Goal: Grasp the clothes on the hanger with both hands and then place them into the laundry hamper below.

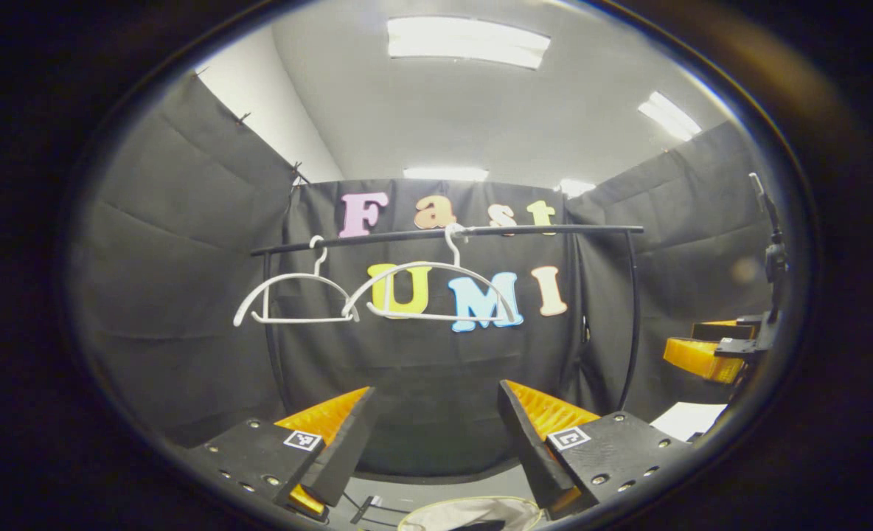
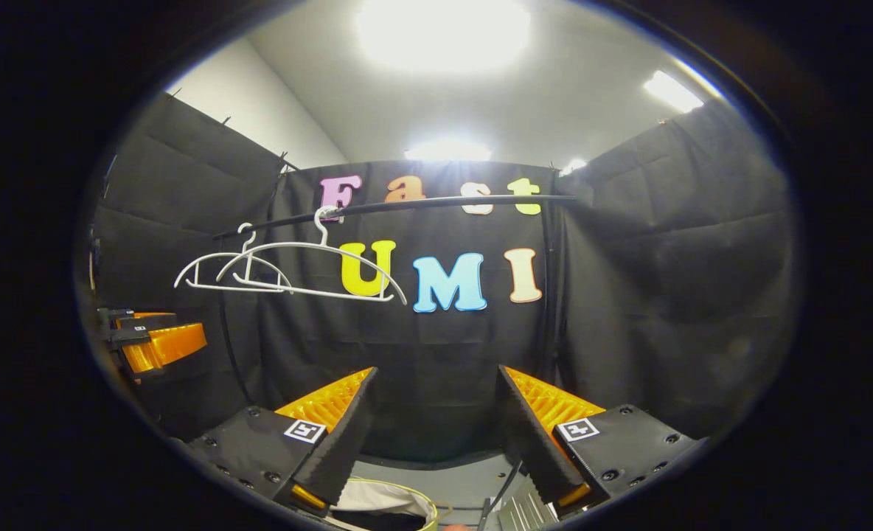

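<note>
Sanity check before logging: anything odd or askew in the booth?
Both white hangers on the rail hang bare, which is odd for this task. Both grippers are open, holding nothing. Nothing looks spilled or damaged.

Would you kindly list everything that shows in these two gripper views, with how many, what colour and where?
hangers: two, white, bare, hooked side by side on the rail.
rail: one, black, a horizontal bar on black uprights in front of the back wall.
laundry hamper: one, pale rim and lining, low between the fingers at the bottom edge of both views; contents cannot be told.
ceiling lights: several, white panels overhead.
white sheet: one, lying low at the right of the left gripper view.
left gripper: one, fingers apart, nothing between them, pointed at the rail.
right gripper: one, fingers apart, nothing between them, also facing the rail.
</note>
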A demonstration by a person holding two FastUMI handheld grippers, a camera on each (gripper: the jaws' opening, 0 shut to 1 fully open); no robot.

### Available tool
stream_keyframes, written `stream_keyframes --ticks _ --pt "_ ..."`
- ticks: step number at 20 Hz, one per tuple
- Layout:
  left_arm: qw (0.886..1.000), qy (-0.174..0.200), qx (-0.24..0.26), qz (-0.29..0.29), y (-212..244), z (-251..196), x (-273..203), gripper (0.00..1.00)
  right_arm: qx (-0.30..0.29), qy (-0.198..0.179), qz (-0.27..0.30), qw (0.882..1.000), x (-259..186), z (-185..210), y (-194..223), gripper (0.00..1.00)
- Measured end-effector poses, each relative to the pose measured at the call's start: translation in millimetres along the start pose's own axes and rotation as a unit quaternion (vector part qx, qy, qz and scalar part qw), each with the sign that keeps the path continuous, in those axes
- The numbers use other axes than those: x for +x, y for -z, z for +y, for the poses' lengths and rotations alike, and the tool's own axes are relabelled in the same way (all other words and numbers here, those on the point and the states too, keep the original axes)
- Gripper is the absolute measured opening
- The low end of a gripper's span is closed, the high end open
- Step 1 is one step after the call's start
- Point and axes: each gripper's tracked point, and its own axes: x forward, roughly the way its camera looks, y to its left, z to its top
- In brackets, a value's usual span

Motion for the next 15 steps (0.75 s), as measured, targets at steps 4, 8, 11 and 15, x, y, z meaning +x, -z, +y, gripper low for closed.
stream_keyframes --ticks 4,8,11,15 --pt "1.000 -0.010 0.000 0.002 -0.5 1.8 5.6 0.94 0.011 -0.003 -0.007 1.000 7.2 -3.8 -4.9 0.94" --pt "1.000 -0.016 0.007 0.003 0.5 3.3 6.2 0.93 0.016 -0.004 -0.017 1.000 14.2 -5.6 -8.8 0.93" --pt "1.000 -0.023 0.002 0.000 -1.9 6.0 7.9 0.94 0.018 -0.005 -0.019 1.000 22.7 -7.1 -11.5 0.93" --pt "1.000 -0.026 0.004 0.003 0.1 11.0 14.0 0.94 0.024 -0.006 -0.021 0.999 33.2 -6.2 -14.1 0.98"
